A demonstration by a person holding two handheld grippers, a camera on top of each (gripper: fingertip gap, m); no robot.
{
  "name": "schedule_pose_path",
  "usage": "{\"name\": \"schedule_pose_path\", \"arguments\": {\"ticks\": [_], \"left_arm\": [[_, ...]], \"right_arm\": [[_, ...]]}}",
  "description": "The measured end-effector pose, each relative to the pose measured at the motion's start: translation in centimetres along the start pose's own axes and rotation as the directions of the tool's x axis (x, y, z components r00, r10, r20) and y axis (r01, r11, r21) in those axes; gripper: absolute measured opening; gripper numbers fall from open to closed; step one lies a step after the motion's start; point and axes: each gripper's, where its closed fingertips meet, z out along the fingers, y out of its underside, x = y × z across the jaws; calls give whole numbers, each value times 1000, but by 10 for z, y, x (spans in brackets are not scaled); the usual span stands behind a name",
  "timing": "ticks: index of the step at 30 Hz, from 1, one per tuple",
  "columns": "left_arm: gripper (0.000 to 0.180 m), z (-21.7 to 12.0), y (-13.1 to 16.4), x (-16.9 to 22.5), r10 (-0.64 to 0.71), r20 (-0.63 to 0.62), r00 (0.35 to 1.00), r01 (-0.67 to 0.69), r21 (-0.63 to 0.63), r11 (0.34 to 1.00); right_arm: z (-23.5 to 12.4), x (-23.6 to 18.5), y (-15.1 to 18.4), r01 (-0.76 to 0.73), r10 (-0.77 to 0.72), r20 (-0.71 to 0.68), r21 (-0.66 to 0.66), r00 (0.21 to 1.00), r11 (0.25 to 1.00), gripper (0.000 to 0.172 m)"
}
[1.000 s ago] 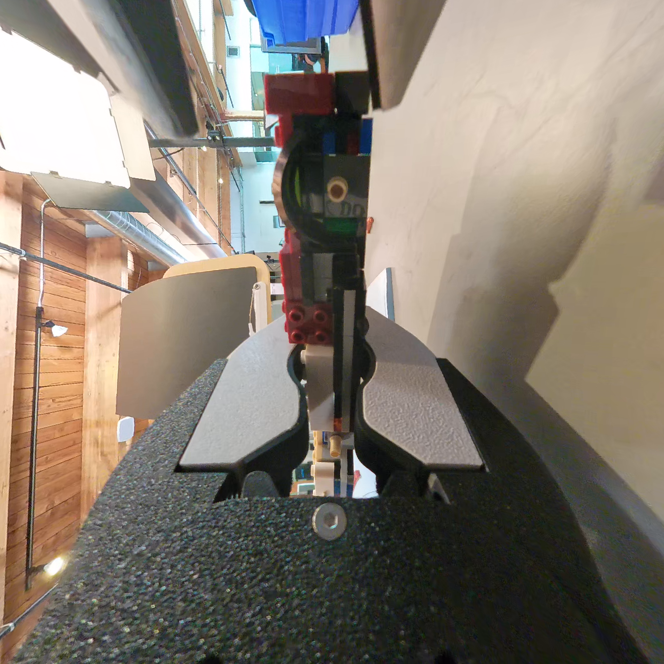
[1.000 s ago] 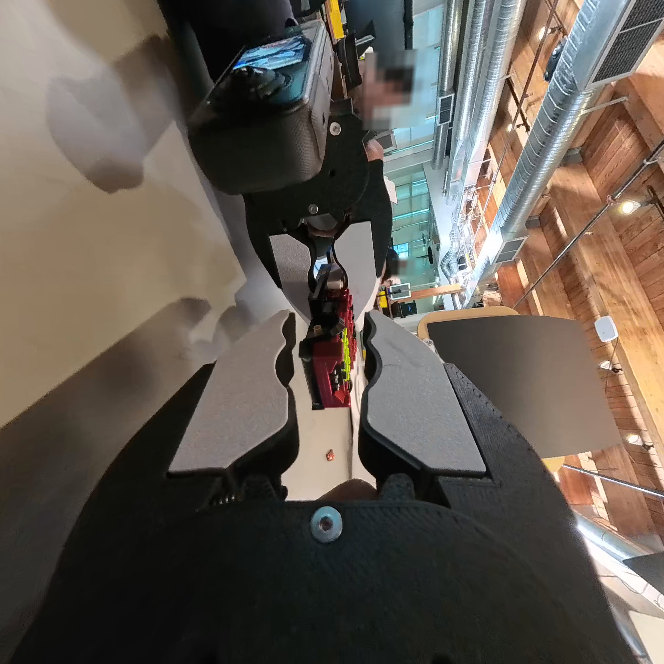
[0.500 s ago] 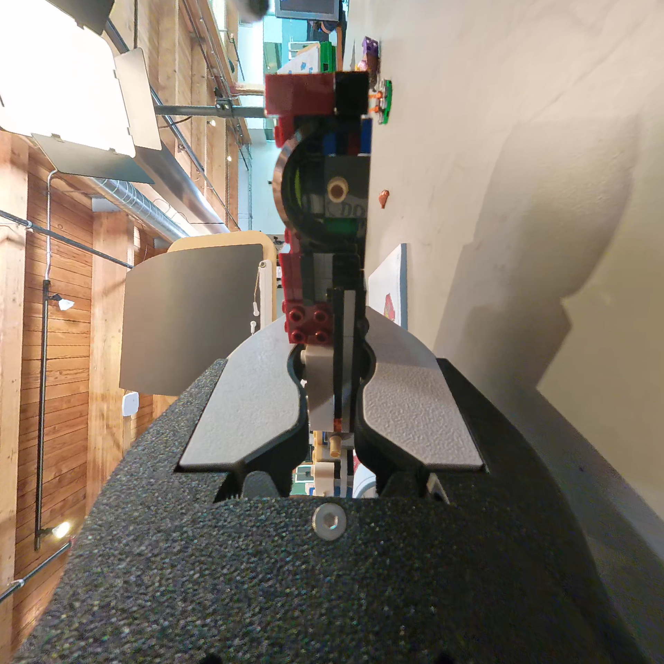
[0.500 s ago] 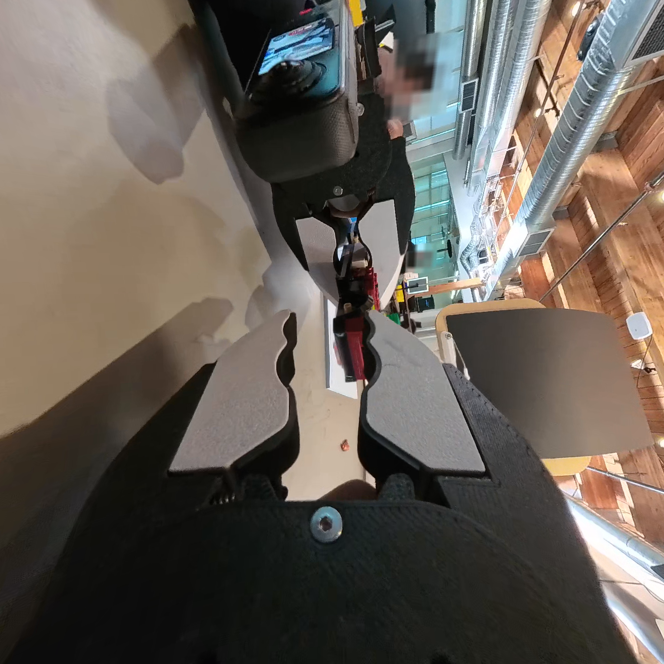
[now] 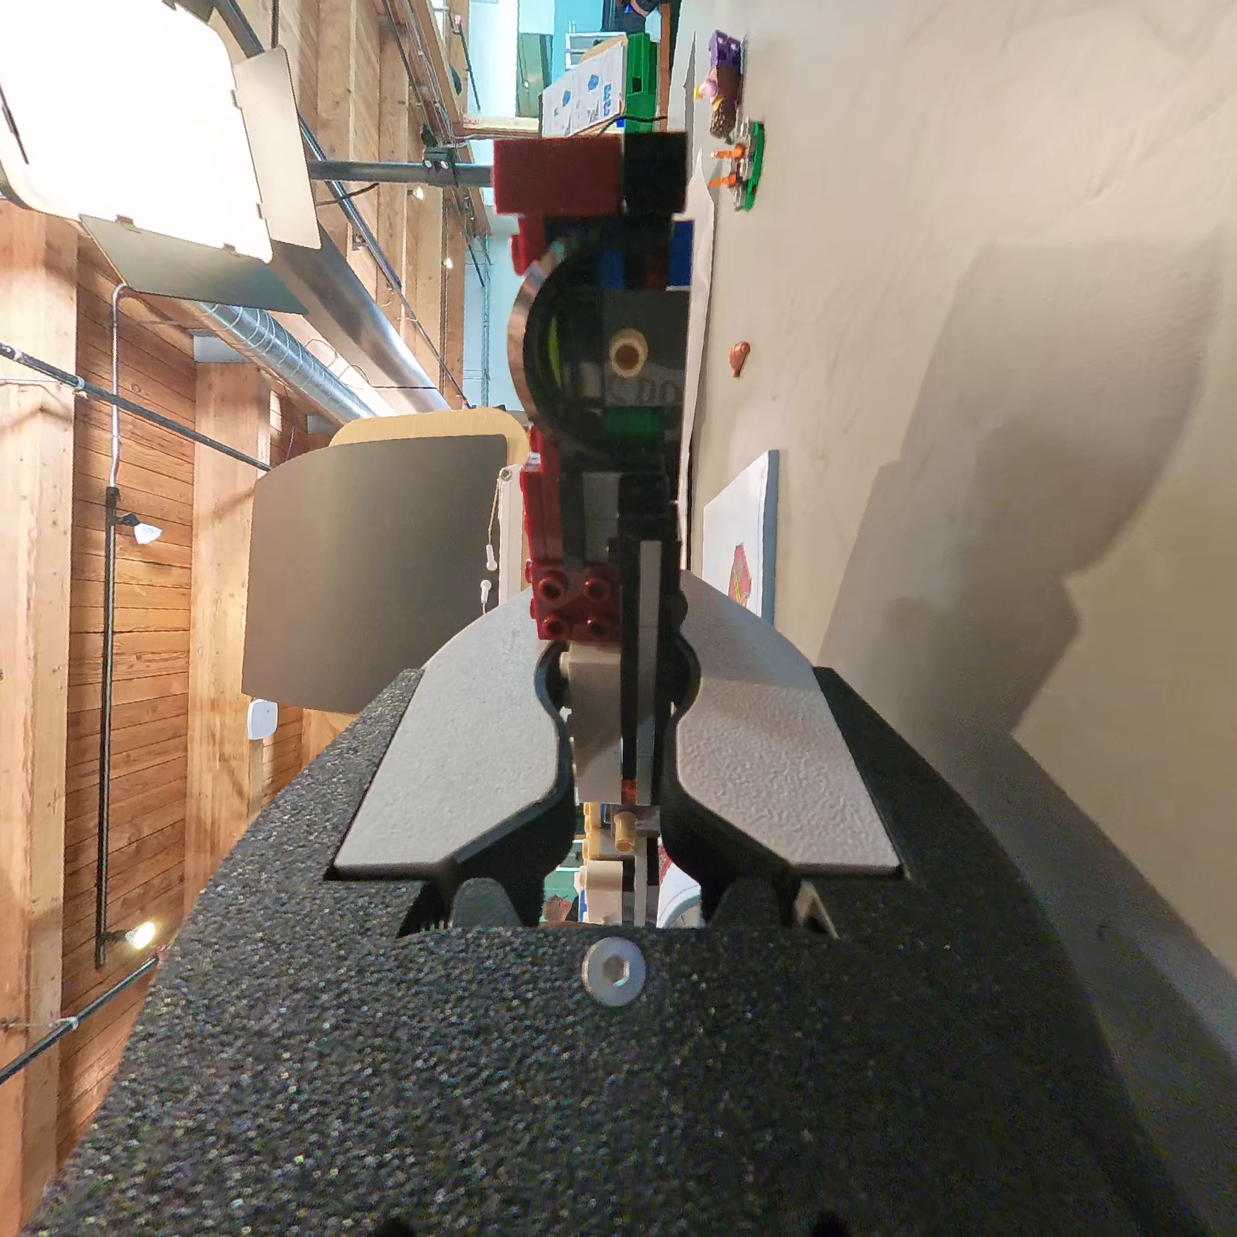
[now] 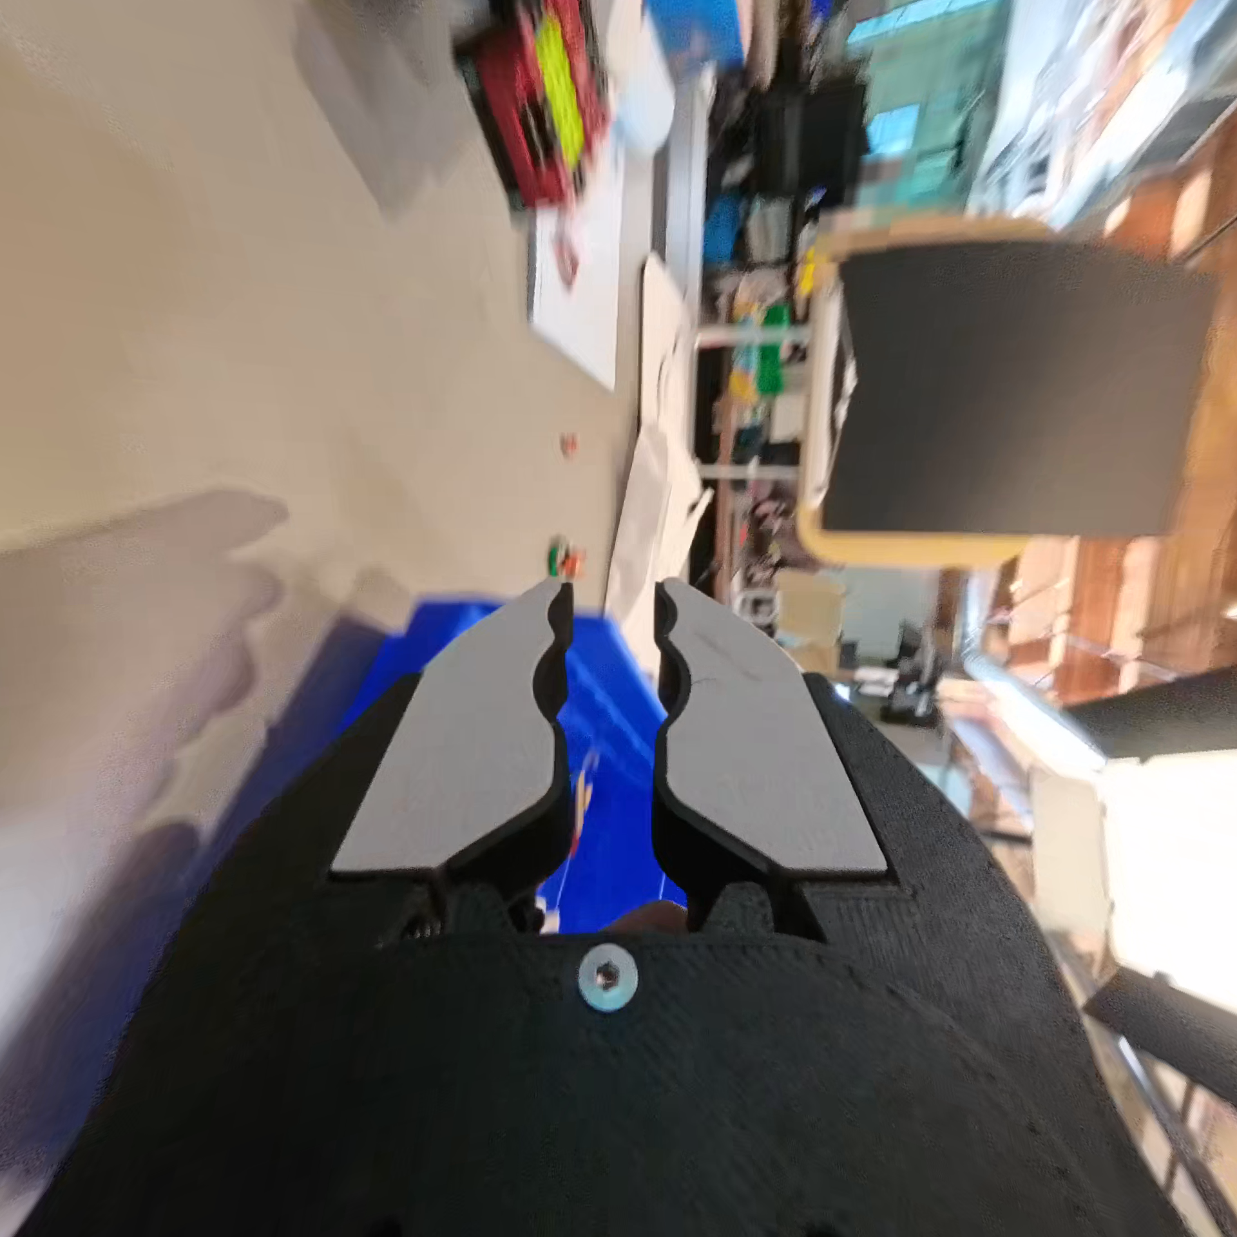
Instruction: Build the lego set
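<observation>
Sitting clamped btwn left gripper (image 5: 619,642) fingers (image 5: 736,736): brick model (image 5: 602,375).

My left gripper (image 5: 619,642): speckled, coarse black body, two flat grey fingers (image 5: 468,756) with wavy black inner edges, silver hex-socket screw (image 5: 614,970) centred below. My right gripper (image 6: 612,589): smoother black body with fine layer lines, same grey fingers (image 6: 756,756), faint scratch on one, matching silver screw (image 6: 607,977).

Dark-red, black and grey toy-brick model (image 5: 602,375) with a curved black arch, clamped at its grey end, held beside the beige worktop (image 5: 937,268)
</observation>
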Motion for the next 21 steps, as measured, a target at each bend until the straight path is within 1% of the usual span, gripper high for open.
{"name": "schedule_pose_path", "arguments": {"ticks": [2, 4, 6, 8, 10, 12, 14, 15, 16, 21], "left_arm": [[25, 1, -2, 2, 2, -4, 1000, -2, 0, 1000], [25, 2, -3, 3, 4, -8, 1000, -4, -1, 1000], [25, 3, -5, 4, 7, -10, 1000, -7, 2, 1000], [25, 6, -6, 5, 9, -14, 1000, -9, 1, 1000], [25, 8, -7, 7, 13, -20, 1000, -13, 0, 1000], [25, 9, -7, 9, 21, -31, 999, -21, 4, 1000], [25, 6, -9, 13, 39, -51, 998, -38, 23, 999], [25, 5, -10, 16, 49, -56, 997, -47, 33, 998], [25, 5, -11, 18, 55, -63, 997, -53, 37, 998], [26, 5, -12, 23, 56, -83, 995, -52, 49, 997]], "right_arm": [[-7, 3, 51, -36, 49, 99, -131, 994, 991, 25], [-8, 6, 99, -41, 76, 153, -222, 985, 974, 27], [0, 4, 137, -68, 126, 212, -262, 969, 963, 29], [15, -6, 164, -79, 163, 307, -268, 938, 960, 29], [32, -13, 178, -41, 129, 394, -225, 910, 974, 30], [48, -17, 181, -26, 92, 473, -146, 876, 989, 32], [57, -22, 171, -87, 91, 576, -35, 813, 996, 33], [61, -23, 168, -125, 99, 619, -1, 779, 992, 33], [67, -25, 169, -139, 103, 654, 3, 749, 990, 32], [81, -48, 189, -69, 85, 793, -54, 603, 996, 32]]}}
